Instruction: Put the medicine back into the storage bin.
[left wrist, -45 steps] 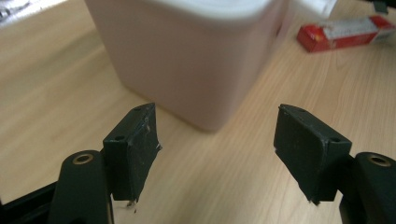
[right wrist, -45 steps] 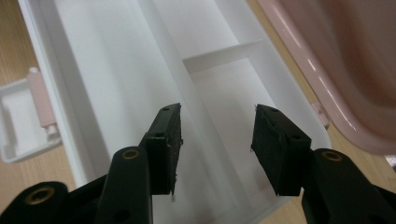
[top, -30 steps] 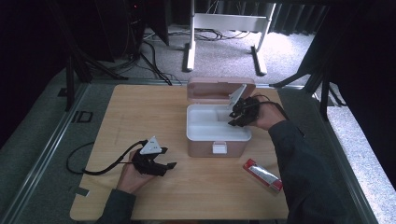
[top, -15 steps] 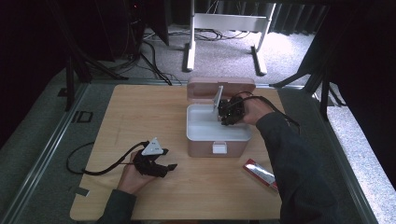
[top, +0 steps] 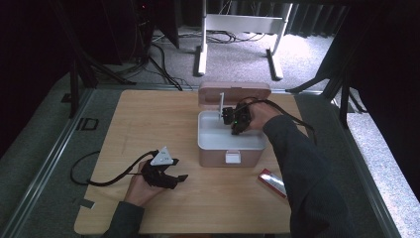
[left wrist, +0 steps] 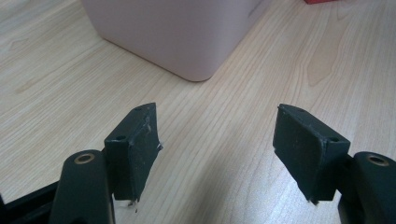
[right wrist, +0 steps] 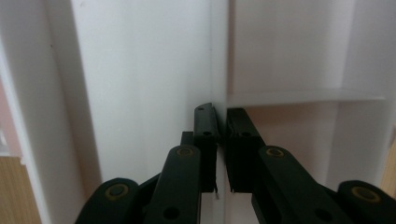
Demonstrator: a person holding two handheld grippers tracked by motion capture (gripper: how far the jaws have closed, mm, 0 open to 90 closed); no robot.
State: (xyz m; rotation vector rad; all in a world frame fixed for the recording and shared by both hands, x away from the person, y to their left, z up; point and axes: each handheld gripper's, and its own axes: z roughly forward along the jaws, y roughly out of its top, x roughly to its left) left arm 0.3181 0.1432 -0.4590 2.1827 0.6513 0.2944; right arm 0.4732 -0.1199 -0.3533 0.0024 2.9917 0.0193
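Note:
A pink box [top: 218, 157] with a white inside stands open at mid-table, its lid [top: 234, 92] lying back behind it. My right gripper [top: 227, 117] hovers over the box's back left part, shut on a thin white panel [top: 221, 103] that stands upright on edge. In the right gripper view the jaws [right wrist: 221, 112] pinch that panel's edge [right wrist: 218, 56], with white walls all around. My left gripper [top: 172, 176] rests open on the table near the front left. Its view shows nothing between its fingers [left wrist: 217, 135] and the box's corner [left wrist: 177, 32] ahead.
A flat red packet [top: 272, 182] lies on the wooden table [top: 143, 119] to the right front of the box. A black cable [top: 99, 181] loops left from the left gripper. Dark frame posts and white stand legs [top: 237, 29] lie beyond the far edge.
My right gripper has swung left over the box with the white panel, which went from leaning right to standing upright. The left gripper has stayed put.

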